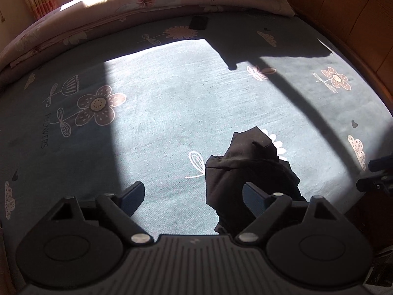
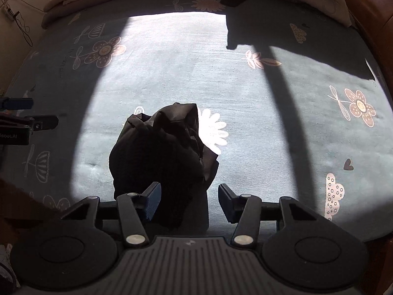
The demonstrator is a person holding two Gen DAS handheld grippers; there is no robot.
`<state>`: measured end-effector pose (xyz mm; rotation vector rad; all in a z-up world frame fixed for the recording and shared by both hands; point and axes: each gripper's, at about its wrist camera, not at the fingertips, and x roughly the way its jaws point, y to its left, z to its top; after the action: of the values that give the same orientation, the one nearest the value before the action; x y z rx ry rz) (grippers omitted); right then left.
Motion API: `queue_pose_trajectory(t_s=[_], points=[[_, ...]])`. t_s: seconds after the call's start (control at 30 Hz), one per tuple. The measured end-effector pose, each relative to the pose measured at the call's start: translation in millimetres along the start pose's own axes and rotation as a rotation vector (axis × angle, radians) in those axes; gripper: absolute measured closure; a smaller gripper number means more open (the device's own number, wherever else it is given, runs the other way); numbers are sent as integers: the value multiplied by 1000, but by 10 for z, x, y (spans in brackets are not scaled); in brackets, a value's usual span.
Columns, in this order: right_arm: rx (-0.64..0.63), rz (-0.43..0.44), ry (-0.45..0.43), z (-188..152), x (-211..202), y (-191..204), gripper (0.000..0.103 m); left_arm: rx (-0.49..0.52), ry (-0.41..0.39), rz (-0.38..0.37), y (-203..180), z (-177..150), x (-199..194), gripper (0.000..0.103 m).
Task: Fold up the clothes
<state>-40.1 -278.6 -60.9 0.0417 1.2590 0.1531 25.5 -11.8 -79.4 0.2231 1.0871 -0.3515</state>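
Note:
A dark crumpled garment [image 1: 248,172] lies in a heap on the teal flowered bed sheet [image 1: 172,98]. In the left wrist view my left gripper [image 1: 194,201] is open, and the heap sits by its right finger [image 1: 255,201]. In the right wrist view the same garment [image 2: 162,152] lies just ahead of my right gripper [image 2: 189,201], which is open, with the cloth reaching down between its jaws near the left finger [image 2: 152,201]. Neither gripper holds the cloth. The right gripper shows at the left wrist view's right edge [image 1: 378,174]; the left gripper shows at the right wrist view's left edge [image 2: 22,120].
A folded pink floral quilt [image 1: 147,2] and pillows lie along the far side of the bed. A brown headboard [image 1: 356,24] runs along the right. A small dark object [image 1: 199,22] lies on the sheet near the quilt. Sunlight and long shadows cross the sheet.

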Motion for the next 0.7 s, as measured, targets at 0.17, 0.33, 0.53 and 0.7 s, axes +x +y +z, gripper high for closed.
queue_pose_trajectory(t_s=[0.17,0.33,0.53,0.7], points=[[118,98,-1,-186,267,-200,47,89,32,-44,-232,26,152,19],[238,192,3,-385,672,-430,47,203,39,-89,-475,56,311,19],[322,299,-13,-585,1172,-638,48,345,52,-131,-734,-20,639,19],[401,392,-18,-685,1488,-750,47,391,71,-161,-817,-90,778,19]])
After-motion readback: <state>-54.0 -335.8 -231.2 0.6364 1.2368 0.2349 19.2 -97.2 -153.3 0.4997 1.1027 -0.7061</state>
